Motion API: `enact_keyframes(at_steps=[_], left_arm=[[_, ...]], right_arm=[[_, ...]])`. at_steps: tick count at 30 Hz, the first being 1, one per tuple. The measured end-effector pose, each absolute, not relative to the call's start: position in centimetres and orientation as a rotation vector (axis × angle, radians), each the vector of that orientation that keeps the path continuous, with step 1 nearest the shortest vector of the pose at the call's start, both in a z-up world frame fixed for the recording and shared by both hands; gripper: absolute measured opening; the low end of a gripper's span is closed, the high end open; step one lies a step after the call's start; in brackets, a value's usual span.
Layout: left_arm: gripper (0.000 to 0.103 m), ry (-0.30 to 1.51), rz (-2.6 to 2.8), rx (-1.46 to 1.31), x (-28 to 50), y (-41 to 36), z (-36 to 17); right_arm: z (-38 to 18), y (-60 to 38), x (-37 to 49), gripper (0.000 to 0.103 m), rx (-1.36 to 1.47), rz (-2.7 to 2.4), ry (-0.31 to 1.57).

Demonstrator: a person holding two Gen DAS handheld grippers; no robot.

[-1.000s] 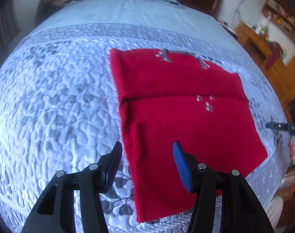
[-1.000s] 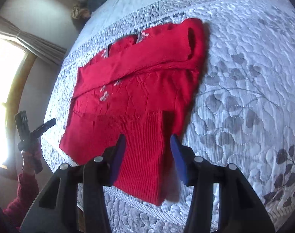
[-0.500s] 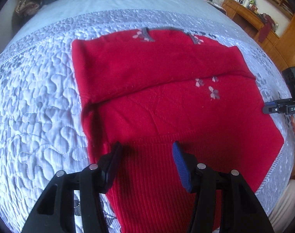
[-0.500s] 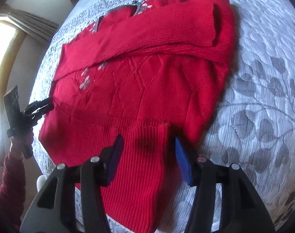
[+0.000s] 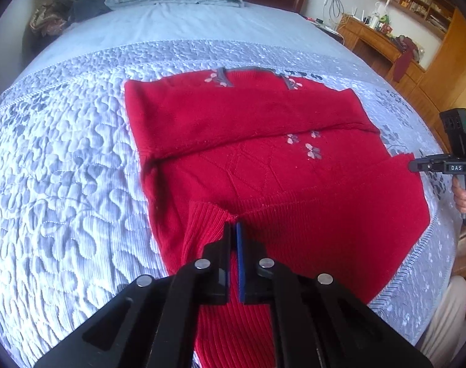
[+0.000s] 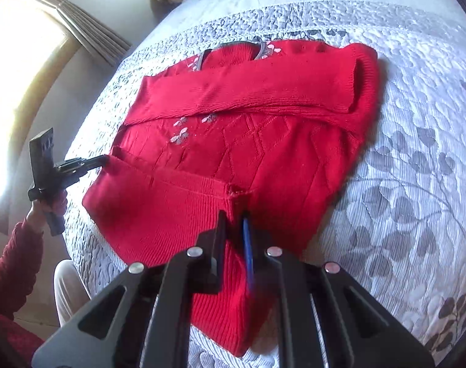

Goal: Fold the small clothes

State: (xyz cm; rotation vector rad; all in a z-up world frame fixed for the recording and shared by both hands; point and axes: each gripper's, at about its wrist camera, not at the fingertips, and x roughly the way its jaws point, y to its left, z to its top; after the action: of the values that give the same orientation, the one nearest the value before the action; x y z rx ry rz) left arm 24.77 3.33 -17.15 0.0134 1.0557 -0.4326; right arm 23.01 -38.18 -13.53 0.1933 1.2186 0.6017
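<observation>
Having just closed, both my left gripper [image 5: 233, 225] and right gripper [image 6: 234, 216] now pinch the red sweater's [image 5: 263, 159] ribbed hem [image 5: 325, 230], bunched where it lay flat on the bed [image 5: 64, 184].

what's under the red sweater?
The red sweater lies flat on a grey quilted bedspread, which shows on both sides of it. Whatever is beneath the knit itself is covered.

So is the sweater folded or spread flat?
Partly folded: sweater has a sleeve laid across its chest; the hem is unfolded.
</observation>
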Motion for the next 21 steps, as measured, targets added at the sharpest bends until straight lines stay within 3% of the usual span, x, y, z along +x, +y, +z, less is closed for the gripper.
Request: enact_keyframes(at_steps=[4,6,8,10,11,21], left_arm=[[0.003,1.084,-0.4,0.059,25.2,3.0,-18.1],[0.011,1.09,-0.372,0.073,25.9,2.5,-18.5],[0.022,1.077,-0.329,0.095,26.4,2.4,-18.4],[0.042,1.056,-0.309,0.099,26.4,2.6,-18.0],[0.045,1.047,-0.313,0.097,26.4,2.8,-17.8],[0.047,1.122,-0.324,0.126,28.4,3.1,-19.8]], right_arm=[[-14.6,-38.0,23.2,0.009,0.193,0.564,1.251],[-15.3,-37.8,23.4,0.009,0.197,0.552,1.268],[-15.8,-37.5,23.6,0.01,0.197,0.549,1.28],[-16.2,-37.4,23.7,0.013,0.195,0.542,1.287],[-16.4,-37.4,23.7,0.015,0.199,0.541,1.291],[-17.5,-37.1,24.1,0.021,0.2,0.537,1.313]])
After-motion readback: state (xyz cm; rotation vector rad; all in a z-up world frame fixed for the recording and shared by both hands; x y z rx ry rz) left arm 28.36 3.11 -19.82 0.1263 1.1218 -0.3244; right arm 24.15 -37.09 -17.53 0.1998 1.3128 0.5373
